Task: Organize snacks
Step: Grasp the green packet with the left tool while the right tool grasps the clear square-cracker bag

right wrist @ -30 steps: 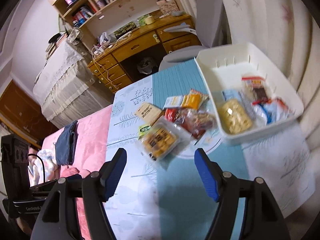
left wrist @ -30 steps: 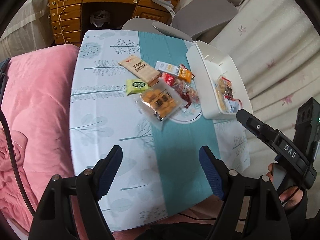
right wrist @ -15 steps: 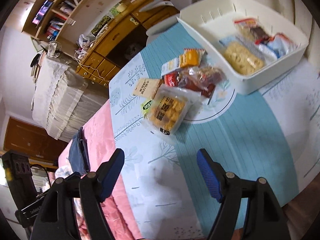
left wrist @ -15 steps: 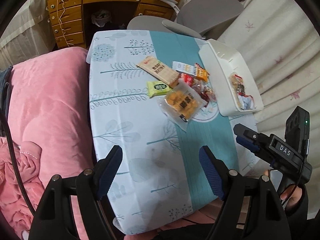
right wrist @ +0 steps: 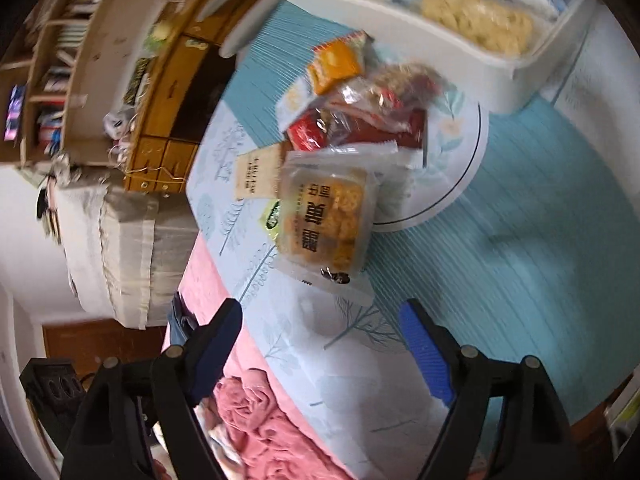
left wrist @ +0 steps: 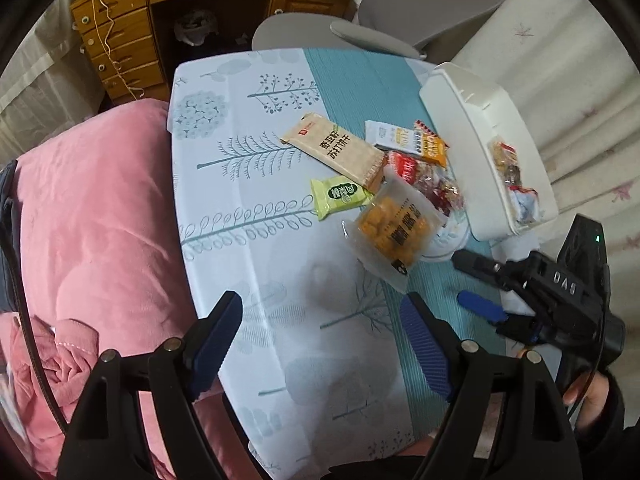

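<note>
Both sets of tongs are empty and their jaws are opening – nothing is held between them. The clear pack of golden pastries lies just ahead of the right tongs, nearest of the loose snacks, so it is judged the likeliest next pick. Beyond it, the red packets are heaped on the surface. Farther ahead and to the right the white bin is partly filled. The left tongs are kept over bare cloth – apart from the heap.

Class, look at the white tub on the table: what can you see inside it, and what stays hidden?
Inside the white tub lie several wrapped snacks, among them a clear pack of pale biscuits. Its near wall covers whatever lies lower down, and the other wrappers are too blurred to name.
</note>
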